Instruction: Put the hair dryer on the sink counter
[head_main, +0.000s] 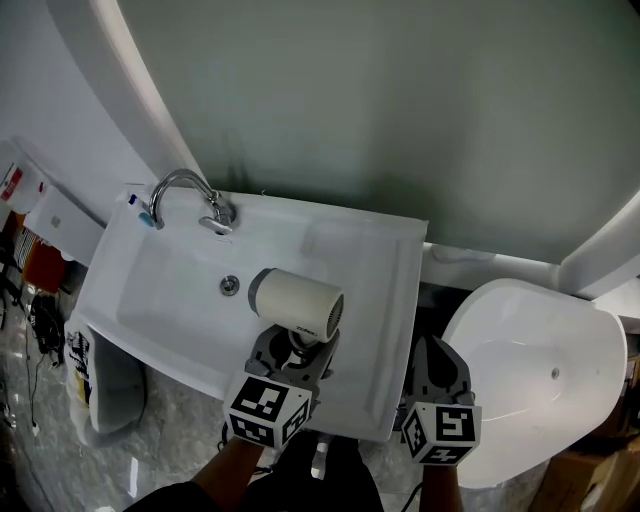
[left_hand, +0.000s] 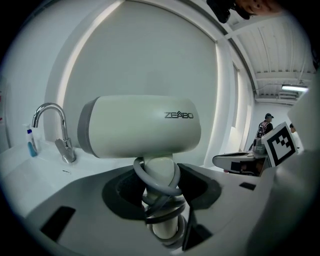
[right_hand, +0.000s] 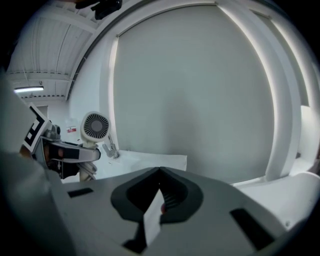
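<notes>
One gripper, the left gripper (head_main: 293, 352), clamps the hair dryer (head_main: 297, 300) from below and holds it above the sink counter (head_main: 375, 255), so setting it down and letting go seem left, while the right gripper (head_main: 436, 362) is closed and empty.

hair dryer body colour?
The hair dryer is cream with a grey rear band; clearest in the left gripper view.

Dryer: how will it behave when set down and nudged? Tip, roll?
Likely top-heavy: the dryer has a wide barrel on a narrow handle, so upright it would probably tip. On its side, the round barrel may roll until the handle stops it. The cord wound round the handle looks rubbery, probably aiding grip.
</notes>
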